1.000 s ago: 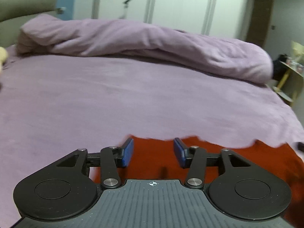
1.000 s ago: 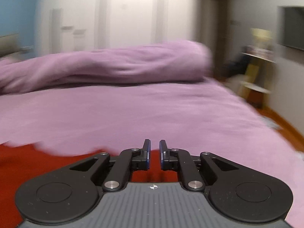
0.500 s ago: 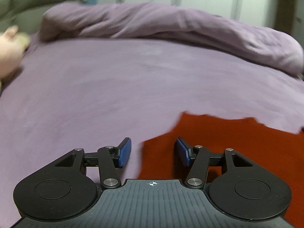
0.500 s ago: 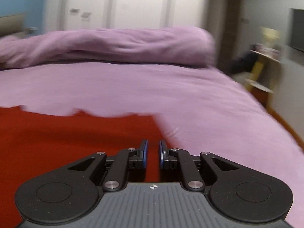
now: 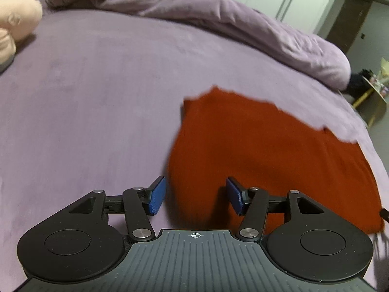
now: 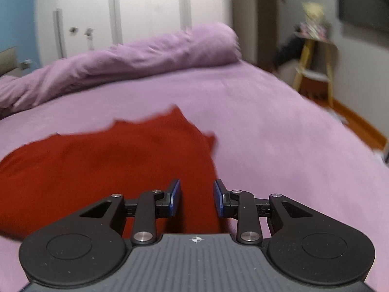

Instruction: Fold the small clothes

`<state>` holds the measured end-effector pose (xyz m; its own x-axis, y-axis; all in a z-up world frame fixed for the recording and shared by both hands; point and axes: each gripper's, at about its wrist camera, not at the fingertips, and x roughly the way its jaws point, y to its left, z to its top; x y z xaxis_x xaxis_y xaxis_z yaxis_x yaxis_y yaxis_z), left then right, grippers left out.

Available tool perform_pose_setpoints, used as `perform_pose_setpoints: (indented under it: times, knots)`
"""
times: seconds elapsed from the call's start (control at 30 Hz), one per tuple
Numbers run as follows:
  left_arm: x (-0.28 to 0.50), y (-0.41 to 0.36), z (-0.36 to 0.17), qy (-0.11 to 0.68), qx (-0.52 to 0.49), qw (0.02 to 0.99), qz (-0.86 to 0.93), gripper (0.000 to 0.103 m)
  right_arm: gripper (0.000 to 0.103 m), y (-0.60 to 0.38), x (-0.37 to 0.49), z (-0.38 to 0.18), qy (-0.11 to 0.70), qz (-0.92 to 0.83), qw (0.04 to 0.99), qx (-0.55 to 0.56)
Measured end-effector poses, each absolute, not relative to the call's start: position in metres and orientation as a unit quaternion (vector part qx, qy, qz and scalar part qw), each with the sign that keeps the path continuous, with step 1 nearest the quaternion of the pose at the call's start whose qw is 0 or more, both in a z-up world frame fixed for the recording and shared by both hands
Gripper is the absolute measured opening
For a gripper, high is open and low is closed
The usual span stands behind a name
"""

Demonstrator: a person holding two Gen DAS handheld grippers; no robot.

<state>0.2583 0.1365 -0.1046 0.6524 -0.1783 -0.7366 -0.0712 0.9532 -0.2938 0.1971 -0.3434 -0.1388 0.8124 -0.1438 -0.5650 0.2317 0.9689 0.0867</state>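
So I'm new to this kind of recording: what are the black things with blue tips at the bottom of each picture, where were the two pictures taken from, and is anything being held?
No robot here: a person holds a two-finger gripper in each hand, and each gripper carries a wide-angle camera looking forward along its fingers. The black plates and blue-padded fingers at the bottom are the gripper itself. One picture is from the left gripper, the other from the right gripper. Both hover at the near edge of a red garment lying on a bed with a purple sheet. Both stand open, with the cloth's edge showing between the pads; nothing is clamped. A bunched purple duvet lies across the far side, and a pink plush toy sits at far left.
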Motion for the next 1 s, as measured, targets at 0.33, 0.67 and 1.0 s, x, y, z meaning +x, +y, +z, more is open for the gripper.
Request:
perform_pose_setpoints:
  times: [0.33,0.67,1.0]
  knots:
    - [0.255,0.138,-0.126,0.439,-0.273,0.849,-0.107,0.061,0.031,-0.363,0.188,-0.147,0.33,-0.108,0.92,0.179]
    - [0.278,0.155,-0.148,0.43,-0.396,0.807,-0.084,0.058,0.031,-0.341,0.171,-0.123,0.303,-0.118,0.938,0.121]
    - [0.292,0.177,-0.168,0.413,-0.496,0.761,-0.063,0.044,0.029,-0.239,0.189,-0.125,0.313,0.042,0.945,0.089]
